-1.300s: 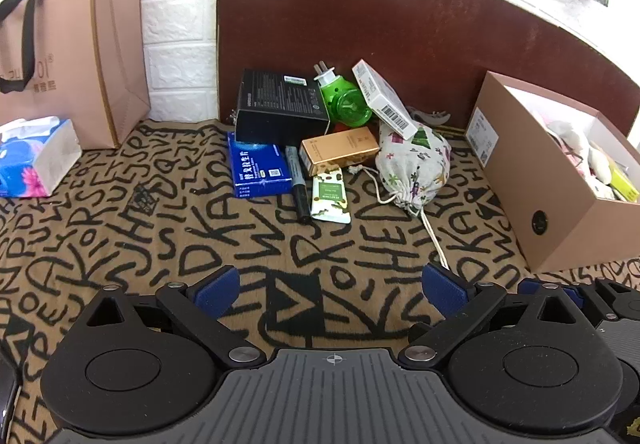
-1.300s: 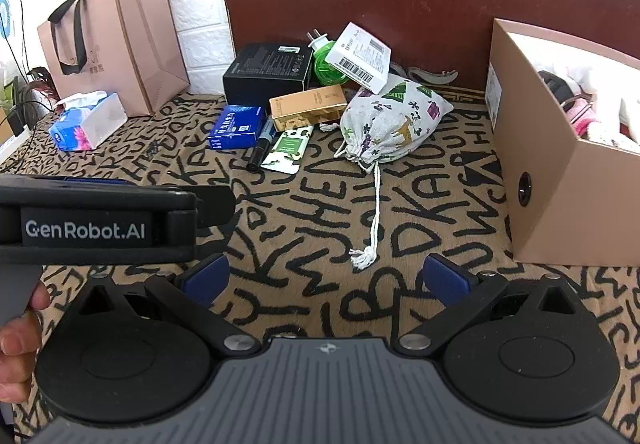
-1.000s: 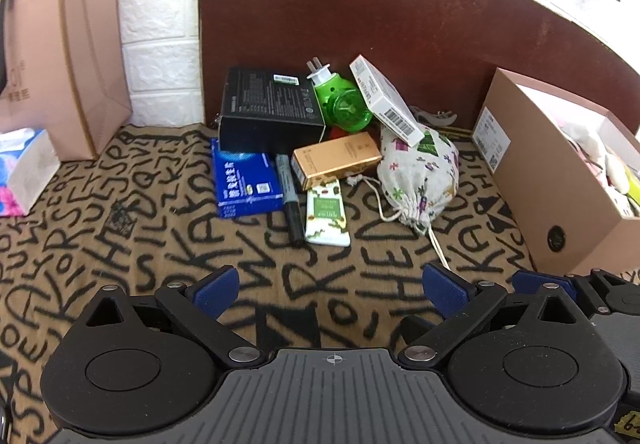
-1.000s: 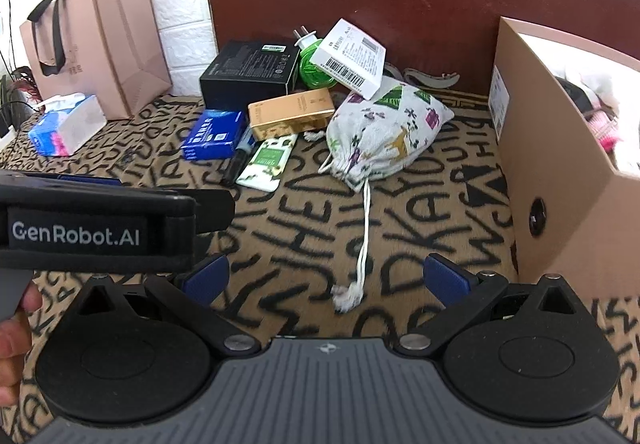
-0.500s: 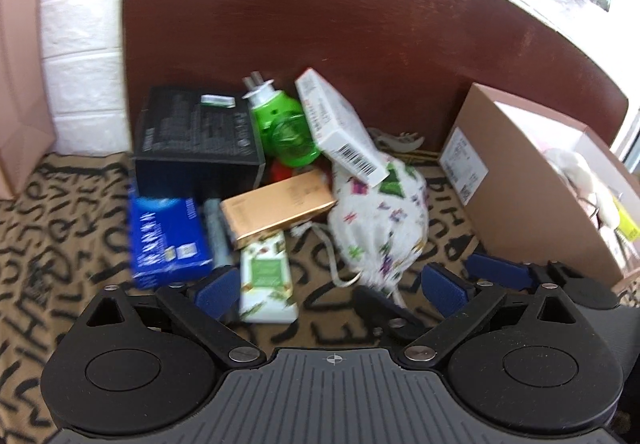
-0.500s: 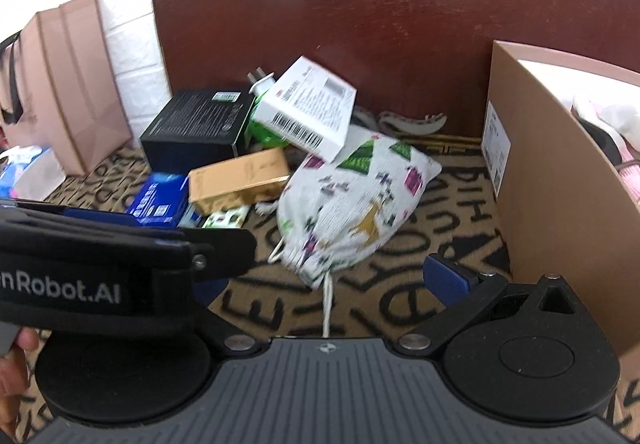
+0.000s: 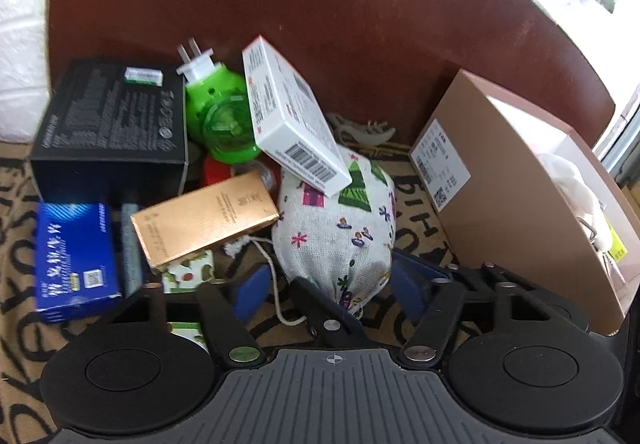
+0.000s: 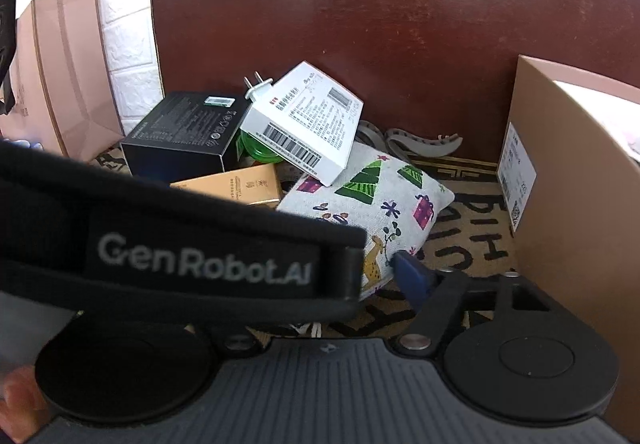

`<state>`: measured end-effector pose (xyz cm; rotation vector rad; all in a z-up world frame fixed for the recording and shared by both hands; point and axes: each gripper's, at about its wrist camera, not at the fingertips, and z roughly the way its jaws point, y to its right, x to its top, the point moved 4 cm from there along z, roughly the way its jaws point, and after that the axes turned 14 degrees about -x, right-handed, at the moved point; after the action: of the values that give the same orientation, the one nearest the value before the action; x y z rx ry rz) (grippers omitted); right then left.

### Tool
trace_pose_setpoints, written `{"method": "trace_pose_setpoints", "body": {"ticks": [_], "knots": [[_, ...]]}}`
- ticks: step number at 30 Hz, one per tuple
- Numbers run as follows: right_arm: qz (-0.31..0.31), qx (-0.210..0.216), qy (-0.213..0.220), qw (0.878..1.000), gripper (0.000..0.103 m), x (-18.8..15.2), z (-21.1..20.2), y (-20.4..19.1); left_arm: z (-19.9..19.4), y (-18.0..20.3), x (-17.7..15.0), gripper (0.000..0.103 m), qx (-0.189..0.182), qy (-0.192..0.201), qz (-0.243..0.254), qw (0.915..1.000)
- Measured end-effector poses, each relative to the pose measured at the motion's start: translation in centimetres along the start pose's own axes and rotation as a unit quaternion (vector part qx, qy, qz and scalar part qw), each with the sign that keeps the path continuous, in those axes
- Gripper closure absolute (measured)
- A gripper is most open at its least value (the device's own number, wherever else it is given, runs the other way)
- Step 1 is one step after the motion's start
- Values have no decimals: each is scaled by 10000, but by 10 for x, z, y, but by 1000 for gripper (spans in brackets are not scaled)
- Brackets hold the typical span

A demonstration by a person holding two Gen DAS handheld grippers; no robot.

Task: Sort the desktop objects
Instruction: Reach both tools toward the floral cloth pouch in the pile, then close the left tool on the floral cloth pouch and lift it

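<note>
A white drawstring bag (image 7: 336, 228) (image 8: 376, 200) with Christmas prints lies on the patterned cloth. A white barcoded box (image 7: 288, 116) (image 8: 312, 120) leans on its top. My left gripper (image 7: 332, 294) straddles the bag's tied end with its jaws closing, and the left pad still stands clear of the cloth. My right gripper (image 8: 326, 268) is closing on the same bag from the right. Its right fingertip (image 8: 412, 276) is at the bag's edge. Its left finger is hidden behind the left gripper's body.
Left of the bag lie a gold box (image 7: 204, 220), a green plug-in device (image 7: 220, 116), a black box (image 7: 112, 124), a blue box (image 7: 72, 252) and a marker (image 7: 130, 244). An open cardboard box (image 7: 500, 204) stands at the right. A brown board (image 7: 320, 24) closes the back.
Both grippers have come forward and down to the bag, and their jaws have narrowed from wide open. The left gripper's body now covers the left of the right wrist view.
</note>
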<state>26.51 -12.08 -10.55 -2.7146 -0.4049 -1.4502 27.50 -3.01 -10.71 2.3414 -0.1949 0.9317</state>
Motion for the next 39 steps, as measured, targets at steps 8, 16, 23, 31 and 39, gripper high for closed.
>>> {"method": "trace_pose_setpoints", "body": {"ticks": [8,16,23,31,39], "knots": [[-133,80,11,9999,49,0,-6,1,2,3,-5,65,-14,-51,-217,9998],[-374,173,70,9991,57,-6,-42,-5,-32,27,-25,65,48,-46,-281,9996],[-371,352,-78,9987,58,-28,-97,-6,-72,60,-67,64,41,-9,-434,9990],[-445,459,-135,9979,58,-66,-162,-8,-111,94,-120,62,-33,-53,-532,9986],[-462,594,-190,9970,57,-103,-210,-6,-132,124,-163,58,-106,-284,-394,9988]]}}
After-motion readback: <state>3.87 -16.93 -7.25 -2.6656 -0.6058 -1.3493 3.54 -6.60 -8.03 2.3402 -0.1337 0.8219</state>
